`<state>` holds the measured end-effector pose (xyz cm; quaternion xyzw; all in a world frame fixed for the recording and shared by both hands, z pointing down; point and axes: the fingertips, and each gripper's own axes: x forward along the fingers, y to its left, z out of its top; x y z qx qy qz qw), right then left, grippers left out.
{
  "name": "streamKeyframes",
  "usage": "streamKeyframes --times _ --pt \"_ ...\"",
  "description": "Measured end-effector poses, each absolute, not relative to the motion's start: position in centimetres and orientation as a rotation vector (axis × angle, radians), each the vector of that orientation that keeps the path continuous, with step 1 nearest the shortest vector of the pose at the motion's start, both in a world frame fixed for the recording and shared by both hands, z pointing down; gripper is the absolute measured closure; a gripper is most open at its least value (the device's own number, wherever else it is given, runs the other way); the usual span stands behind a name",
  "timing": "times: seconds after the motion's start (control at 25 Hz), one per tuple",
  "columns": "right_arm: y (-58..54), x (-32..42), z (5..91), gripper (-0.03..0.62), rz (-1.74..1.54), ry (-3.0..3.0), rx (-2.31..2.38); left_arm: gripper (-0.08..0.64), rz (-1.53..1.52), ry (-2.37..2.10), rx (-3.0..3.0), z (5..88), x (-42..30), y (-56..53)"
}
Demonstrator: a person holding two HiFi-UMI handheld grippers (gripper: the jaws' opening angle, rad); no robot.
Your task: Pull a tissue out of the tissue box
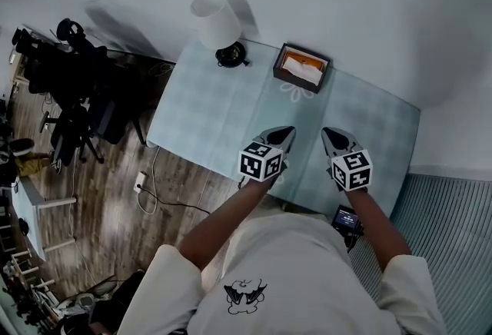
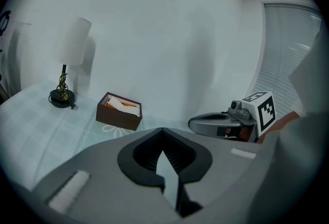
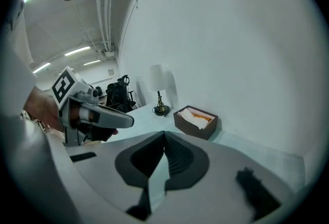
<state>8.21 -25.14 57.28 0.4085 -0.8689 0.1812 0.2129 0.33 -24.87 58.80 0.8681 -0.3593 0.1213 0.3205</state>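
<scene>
Both your left gripper (image 1: 285, 131) and right gripper (image 1: 327, 132) hover with jaws clenched on nothing, well short of the tissue box (image 1: 301, 67) at the far edge of the table (image 1: 207, 114), so open one before reaching its tissue (image 1: 305, 72).

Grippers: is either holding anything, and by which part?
Nothing is held. The left gripper and right gripper both have their jaws together with nothing between them, over the table, apart from the tissue box.

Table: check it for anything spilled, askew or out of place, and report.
Nothing stands out. The box sits flat at the far side of the table with a tissue in its open top. The lamp stands upright, and no spill shows.
</scene>
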Motion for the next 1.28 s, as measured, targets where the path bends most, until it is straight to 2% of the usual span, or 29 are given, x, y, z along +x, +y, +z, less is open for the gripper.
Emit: streamKeyframes --times 0.4,0.76,0.8,0.84,0.92,1.28 --pt "-35.1 7.6 60.9 0.584 0.44 -2.332 1.094 0.556 0.321 -0.939 2.237 60.9 1.7 -34.3" --pt "-40.6 7.4 65.9 0.584 0.415 -2.21 0.983 0.555 0.466 -0.931 2.172 64.7 2.5 -38.2" --pt "-41.0 7.2 66.3 0.572 0.405 -2.2 0.971 0.555 0.47 -0.933 2.173 64.7 2.6 -38.4" --pt "-41.2 7.0 66.7 0.524 0.4 -2.191 0.957 0.555 0.471 -0.935 2.174 64.7 2.6 -38.5" --pt "-41.3 6.8 68.0 0.478 0.404 -2.166 0.932 0.555 0.469 -0.932 2.168 64.9 2.7 -38.3" --pt "-44.0 6.7 70.2 0.463 0.274 -2.055 0.901 0.555 0.479 -0.931 2.137 65.9 2.1 -38.0"
